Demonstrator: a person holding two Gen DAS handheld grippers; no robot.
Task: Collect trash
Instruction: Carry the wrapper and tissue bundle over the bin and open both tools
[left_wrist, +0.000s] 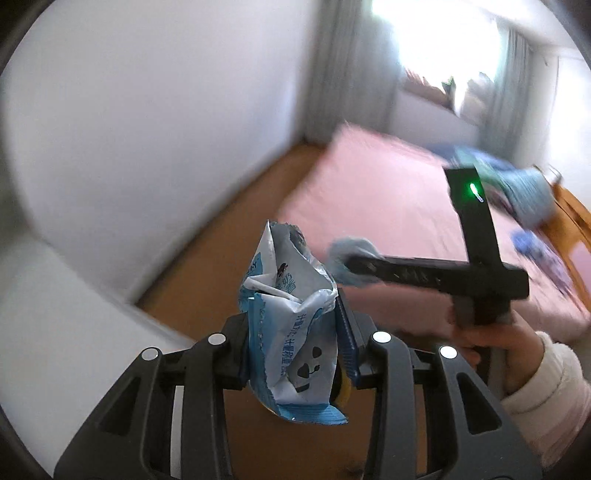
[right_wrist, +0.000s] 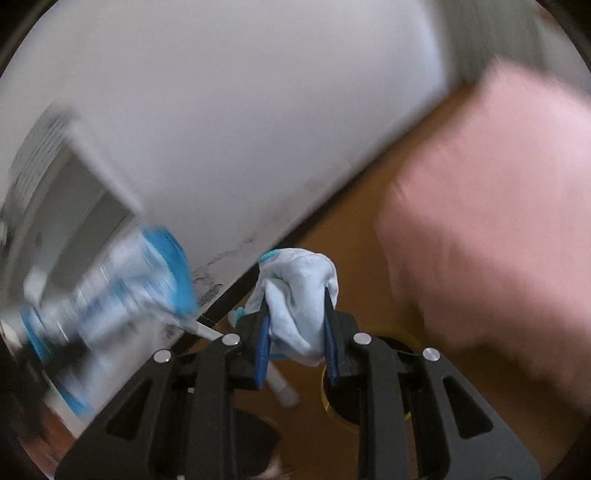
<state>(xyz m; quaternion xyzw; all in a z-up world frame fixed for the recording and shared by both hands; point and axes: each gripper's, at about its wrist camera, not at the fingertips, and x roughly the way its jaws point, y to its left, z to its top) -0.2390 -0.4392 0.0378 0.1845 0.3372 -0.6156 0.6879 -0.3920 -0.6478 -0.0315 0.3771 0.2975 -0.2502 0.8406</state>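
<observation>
My left gripper (left_wrist: 295, 332) is shut on a crumpled blue-and-white snack wrapper (left_wrist: 291, 295), which stands up between the pads. A hand (left_wrist: 491, 339) in a cream sleeve holds my right gripper (left_wrist: 354, 267) to the right of it. That right gripper (right_wrist: 297, 314) is shut on a pale blue crumpled wad (right_wrist: 295, 280), which also shows at its tip in the left wrist view (left_wrist: 347, 247). The wrapper (right_wrist: 122, 280) appears as a blur at the left of the right wrist view. Both views are smeared by motion.
A bed with a pink sheet (left_wrist: 388, 192) fills the right side, with blue items (left_wrist: 524, 188) at its far end. Wooden floor (left_wrist: 229, 251) runs along a white wall (left_wrist: 147, 129). A round dark opening with a yellowish rim (right_wrist: 328, 406) lies on the floor below the right gripper.
</observation>
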